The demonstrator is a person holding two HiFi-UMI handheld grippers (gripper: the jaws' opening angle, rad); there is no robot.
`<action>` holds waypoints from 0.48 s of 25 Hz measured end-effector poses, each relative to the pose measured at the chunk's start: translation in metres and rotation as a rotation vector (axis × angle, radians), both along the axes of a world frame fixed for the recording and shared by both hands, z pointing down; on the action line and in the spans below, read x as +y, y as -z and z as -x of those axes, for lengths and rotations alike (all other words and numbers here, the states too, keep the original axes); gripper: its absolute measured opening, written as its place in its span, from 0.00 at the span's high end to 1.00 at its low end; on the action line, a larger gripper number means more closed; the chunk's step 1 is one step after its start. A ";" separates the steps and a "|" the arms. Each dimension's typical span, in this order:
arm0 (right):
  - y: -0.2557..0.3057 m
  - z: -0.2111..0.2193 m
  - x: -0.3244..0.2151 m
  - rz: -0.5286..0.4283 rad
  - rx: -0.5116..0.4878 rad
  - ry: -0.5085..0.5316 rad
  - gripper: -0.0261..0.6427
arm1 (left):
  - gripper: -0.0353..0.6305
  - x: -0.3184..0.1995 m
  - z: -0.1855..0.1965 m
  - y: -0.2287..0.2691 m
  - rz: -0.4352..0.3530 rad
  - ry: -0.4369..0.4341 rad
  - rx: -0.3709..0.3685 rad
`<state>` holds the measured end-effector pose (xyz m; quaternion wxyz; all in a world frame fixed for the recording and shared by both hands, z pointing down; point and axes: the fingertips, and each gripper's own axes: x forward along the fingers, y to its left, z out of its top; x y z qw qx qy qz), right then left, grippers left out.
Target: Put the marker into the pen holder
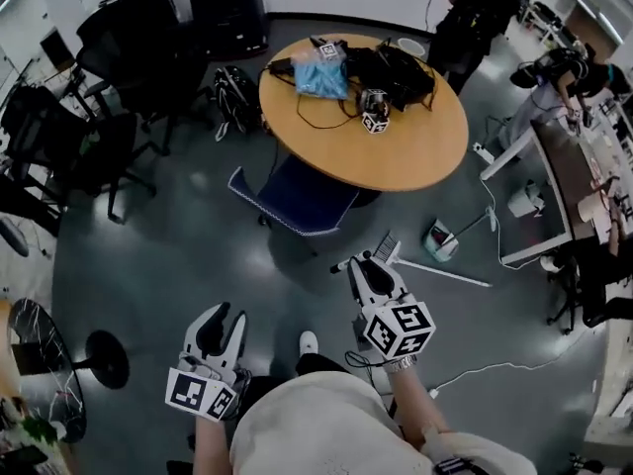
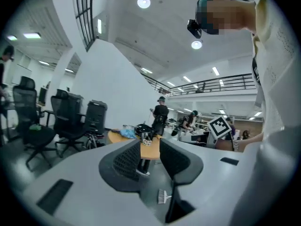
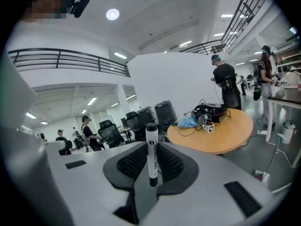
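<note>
White marker (image 3: 152,147) stands clamped in right gripper (image 3: 151,150).

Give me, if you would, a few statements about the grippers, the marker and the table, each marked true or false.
1. The right gripper holds the marker upright between its jaws. True.
2. The left gripper grips a second marker. False: its jaws stand apart with nothing between them.
3. The marker already stands in the pen holder. False: it is in the right gripper, well away from the round table on which the holder stands.
4. A blue bag lies on the table. True.
</note>
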<state>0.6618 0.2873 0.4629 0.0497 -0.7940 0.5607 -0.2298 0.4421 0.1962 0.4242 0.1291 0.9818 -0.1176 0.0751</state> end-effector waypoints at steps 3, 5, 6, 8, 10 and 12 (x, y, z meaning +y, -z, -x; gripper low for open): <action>-0.003 0.005 -0.046 -0.004 -0.015 0.127 0.84 | 0.74 -0.033 0.032 0.001 -0.015 0.192 -0.022; -0.002 0.020 -0.079 -0.001 -0.021 0.212 0.84 | 0.74 -0.050 0.068 0.002 -0.015 0.320 -0.034; 0.000 0.034 -0.095 0.000 -0.022 0.256 0.84 | 0.74 -0.056 0.091 0.003 -0.012 0.383 -0.037; 0.007 0.069 -0.128 -0.005 -0.013 0.346 0.84 | 0.74 -0.068 0.143 0.004 -0.008 0.512 -0.033; 0.015 0.108 -0.160 -0.016 0.000 0.431 0.84 | 0.74 -0.079 0.193 0.004 -0.007 0.627 -0.018; 0.022 0.148 -0.187 -0.025 0.005 0.502 0.84 | 0.74 -0.091 0.235 0.004 -0.007 0.709 -0.007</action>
